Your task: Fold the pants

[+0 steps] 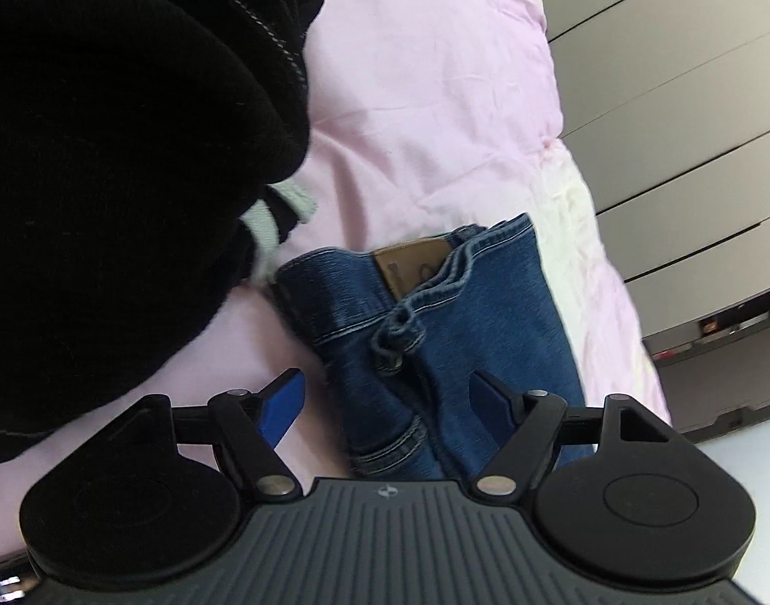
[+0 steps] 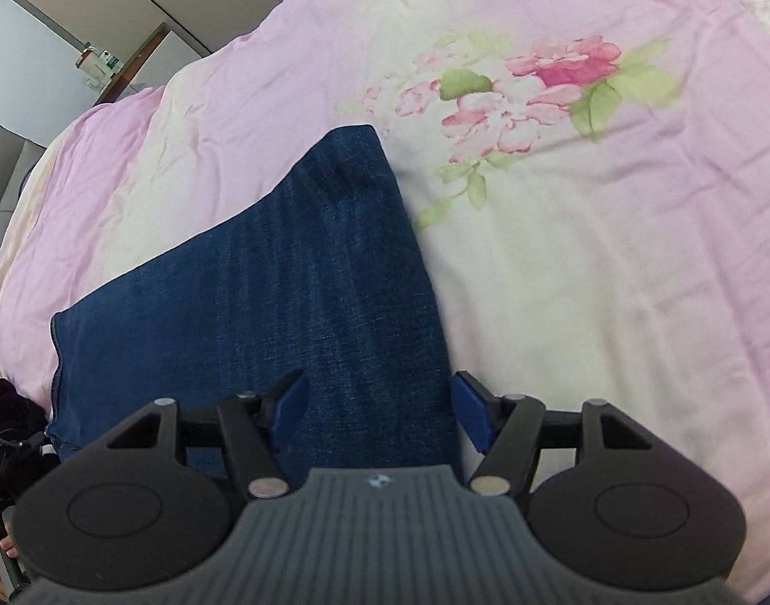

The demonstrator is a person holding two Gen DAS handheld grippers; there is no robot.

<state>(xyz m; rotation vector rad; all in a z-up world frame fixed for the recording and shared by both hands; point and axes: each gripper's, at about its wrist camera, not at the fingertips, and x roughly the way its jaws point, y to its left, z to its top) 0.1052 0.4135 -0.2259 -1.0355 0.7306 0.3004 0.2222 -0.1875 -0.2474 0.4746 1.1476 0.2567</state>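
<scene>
Both grippers, left [image 1: 387, 406] and right [image 2: 380, 411], hover spread above the jeans [image 2: 294, 272]; thick, floppy denim probably wants pinching at the waistband [image 1: 435, 272].

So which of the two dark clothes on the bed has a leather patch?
The folded blue denim jeans; a brown patch sits at their waistband. The black knit garment has none.

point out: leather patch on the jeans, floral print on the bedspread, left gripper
leather patch [image 1: 410, 264], left wrist view, middle of the brown label at the waistband.
floral print [image 2: 561, 68], right wrist view, the big pink bloom.
left gripper [image 1: 387, 406], left wrist view, midway between the blue fingertips.
</scene>
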